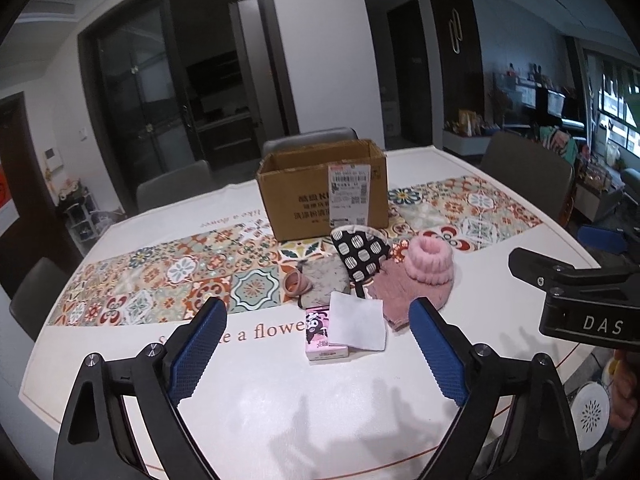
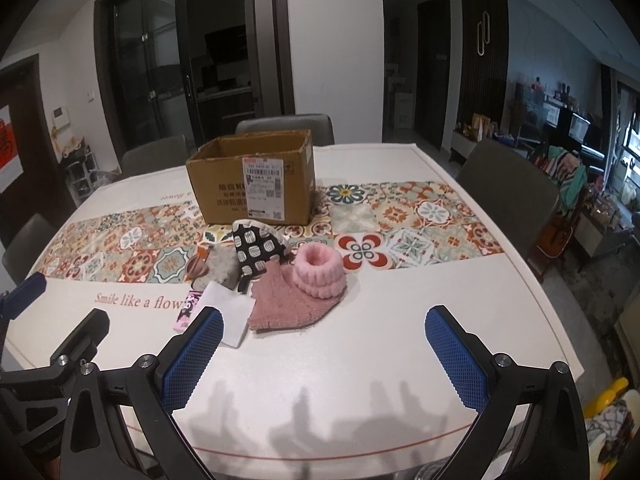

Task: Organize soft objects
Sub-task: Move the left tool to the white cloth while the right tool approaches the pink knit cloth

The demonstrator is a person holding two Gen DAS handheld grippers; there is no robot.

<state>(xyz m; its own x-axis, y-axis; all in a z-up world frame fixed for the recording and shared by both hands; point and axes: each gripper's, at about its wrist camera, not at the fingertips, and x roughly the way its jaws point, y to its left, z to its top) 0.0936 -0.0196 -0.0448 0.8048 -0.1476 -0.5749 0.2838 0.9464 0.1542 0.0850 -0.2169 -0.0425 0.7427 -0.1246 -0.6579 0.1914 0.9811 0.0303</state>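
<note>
An open cardboard box [image 1: 324, 192] [image 2: 256, 184] stands on the patterned runner at the table's middle. In front of it lies a pile: a black-and-white patterned pouch [image 1: 360, 254] [image 2: 258, 248], a fluffy pink headband [image 1: 430, 262] [image 2: 320, 272] on a pink knit cloth [image 1: 394, 304] [image 2: 286, 304], a grey cloth [image 1: 322, 282] [image 2: 224, 266], a small pink scrunchie [image 1: 296, 282] [image 2: 198, 266], a white square cloth [image 1: 358, 320] [image 2: 230, 314] and a pink tissue pack [image 1: 322, 338] [image 2: 188, 306]. My left gripper [image 1: 318, 340] is open and empty, just short of the pile. My right gripper [image 2: 324, 350] is open and empty, nearer the table's front.
Grey chairs [image 2: 504, 184] stand around the white table [image 2: 400, 320]. The right gripper's body [image 1: 580, 296] shows at the right of the left wrist view; the left gripper's body [image 2: 48, 344] shows at the left of the right wrist view.
</note>
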